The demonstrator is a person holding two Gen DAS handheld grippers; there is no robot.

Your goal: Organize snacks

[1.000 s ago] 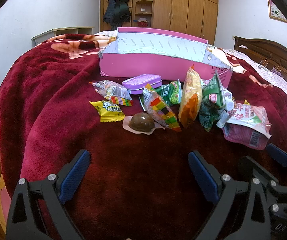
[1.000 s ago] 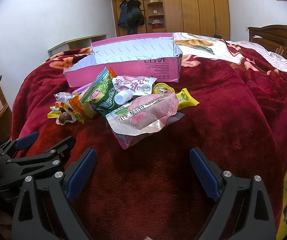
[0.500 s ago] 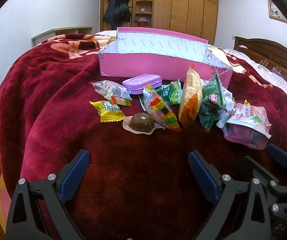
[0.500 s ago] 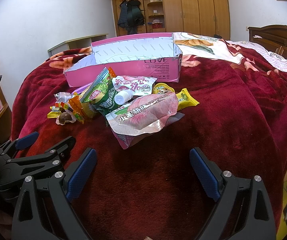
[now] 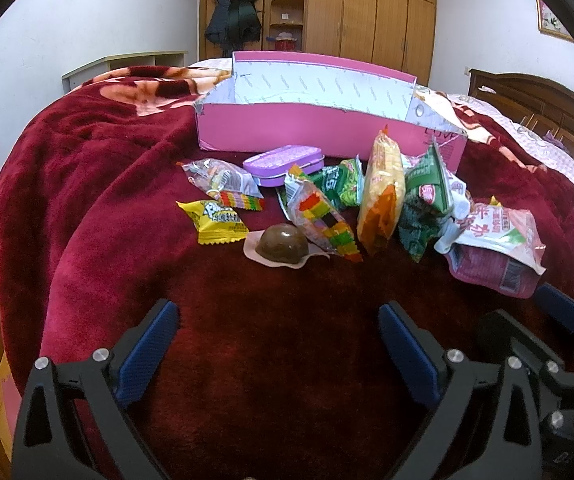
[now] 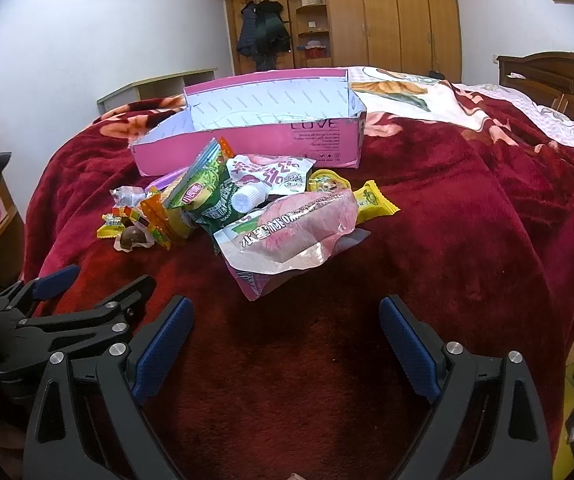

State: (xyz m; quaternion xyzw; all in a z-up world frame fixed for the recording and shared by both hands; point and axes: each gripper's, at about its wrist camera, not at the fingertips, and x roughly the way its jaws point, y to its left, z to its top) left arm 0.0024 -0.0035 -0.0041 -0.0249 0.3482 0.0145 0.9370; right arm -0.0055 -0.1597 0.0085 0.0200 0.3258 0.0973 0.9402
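My left gripper (image 5: 277,322) hovers low over the red blanket (image 5: 107,184), its blue pads spread wide with nothing between them. Ahead of my left finger lies a yellow packet (image 5: 217,222); its print is too small for me to read. Straight ahead, between my fingers, sits a brown dome-shaped sweet (image 5: 282,243) on its wrapper, and beyond it a lilac tin (image 5: 285,164) just in front of the pink box (image 5: 327,134). Past my right finger stand an orange bag (image 5: 383,196) and a green bag (image 5: 425,200), leaning together and hiding what lies behind them.

My right gripper (image 6: 287,322) is just as wide apart and empty. Off beyond its left finger I see the other tool's pads and frame, partly cut off by the picture's edge. Ahead, between my fingers, a pink peach packet (image 6: 299,232) with Chinese characters covers a darker pouch beneath it. The box's end wall reads "LOVE"; the lines beneath are too fine to make out. A yellow wrapper (image 6: 375,202) pokes out ahead of my right finger.
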